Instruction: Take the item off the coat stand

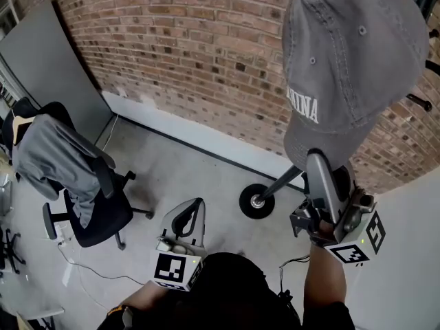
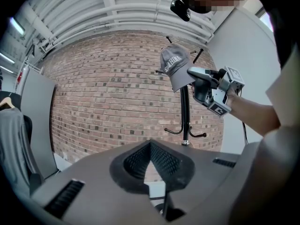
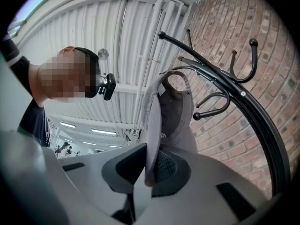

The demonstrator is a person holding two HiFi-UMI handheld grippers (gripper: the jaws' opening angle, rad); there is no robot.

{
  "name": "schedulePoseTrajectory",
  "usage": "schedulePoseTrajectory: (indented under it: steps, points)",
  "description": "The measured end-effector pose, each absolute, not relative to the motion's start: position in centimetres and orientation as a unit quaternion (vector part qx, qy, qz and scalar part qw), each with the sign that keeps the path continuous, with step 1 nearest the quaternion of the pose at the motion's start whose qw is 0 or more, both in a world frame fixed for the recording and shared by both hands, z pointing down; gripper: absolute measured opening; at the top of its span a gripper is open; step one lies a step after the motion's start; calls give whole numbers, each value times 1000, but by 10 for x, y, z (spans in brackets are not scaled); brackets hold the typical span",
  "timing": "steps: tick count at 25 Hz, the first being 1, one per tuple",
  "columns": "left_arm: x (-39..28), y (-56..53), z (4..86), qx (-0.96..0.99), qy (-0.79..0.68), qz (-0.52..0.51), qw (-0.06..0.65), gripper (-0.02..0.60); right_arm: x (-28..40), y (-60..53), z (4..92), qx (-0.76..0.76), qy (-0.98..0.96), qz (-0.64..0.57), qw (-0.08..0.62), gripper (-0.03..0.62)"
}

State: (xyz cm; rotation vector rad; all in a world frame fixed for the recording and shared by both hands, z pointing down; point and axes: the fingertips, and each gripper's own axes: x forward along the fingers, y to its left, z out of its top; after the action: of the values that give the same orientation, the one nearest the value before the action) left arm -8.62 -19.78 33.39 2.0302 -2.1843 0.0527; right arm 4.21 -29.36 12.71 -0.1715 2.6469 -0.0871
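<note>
The right gripper [image 1: 317, 162] reaches up at 3 o'clock in the head view. Its jaws are clamped on the brim of the grey cap [image 1: 350, 67], and in the right gripper view the brim edge runs down between the pads [image 3: 164, 165]. The cap [image 3: 166, 118] sits at the top of the black coat stand [image 1: 278, 184], among its curved hooks [image 3: 220, 109], which crowd it from 1 to 3 o'clock. I cannot tell whether it is resting on one.

The stand's pole slants down to a round base [image 1: 256, 201] on the concrete floor [image 1: 185, 177], near 5 o'clock of centre. The left gripper [image 1: 194, 208] is held low at 6 o'clock, well apart from the stand, with its jaws together and nothing between them.

A brick wall [image 1: 185, 47] stands behind the stand. At 9 o'clock is an office chair [image 1: 96, 218] with a grey jacket [image 1: 51, 153] draped over its back. A grey panel [image 1: 48, 60] leans at 10 o'clock, and a thin cable [image 1: 89, 270] trails over the floor at 8 o'clock.
</note>
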Motion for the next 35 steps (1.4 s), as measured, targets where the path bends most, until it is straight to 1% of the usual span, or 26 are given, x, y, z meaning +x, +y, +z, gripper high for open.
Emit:
schedulePoseTrajectory:
  steps: [5, 8, 15, 20, 27, 31, 35]
  points:
    - [-101, -188, 334, 694, -715, 12, 87, 25, 36, -259, 138, -82, 967, -46, 235, 34]
    - [-105, -181, 335, 717, -692, -2, 80, 25, 34, -236, 153, -103, 967, -61, 225, 34]
    - [-112, -166, 345, 770, -631, -37, 88, 25, 22, -182, 208, -167, 963, -104, 184, 34]
    - [-104, -155, 376, 804, -584, -22, 112, 25, 18, -144, 260, -211, 953, -151, 156, 34]
    - [-54, -144, 380, 842, -529, -1, 106, 25, 49, -110, 313, -256, 934, -206, 138, 34]
    - [-14, -134, 383, 853, -511, 12, 102, 25, 83, -93, 334, -277, 924, -225, 140, 34]
    - [41, -119, 384, 859, -501, 27, 99, 25, 131, -74, 355, -286, 916, -247, 137, 34]
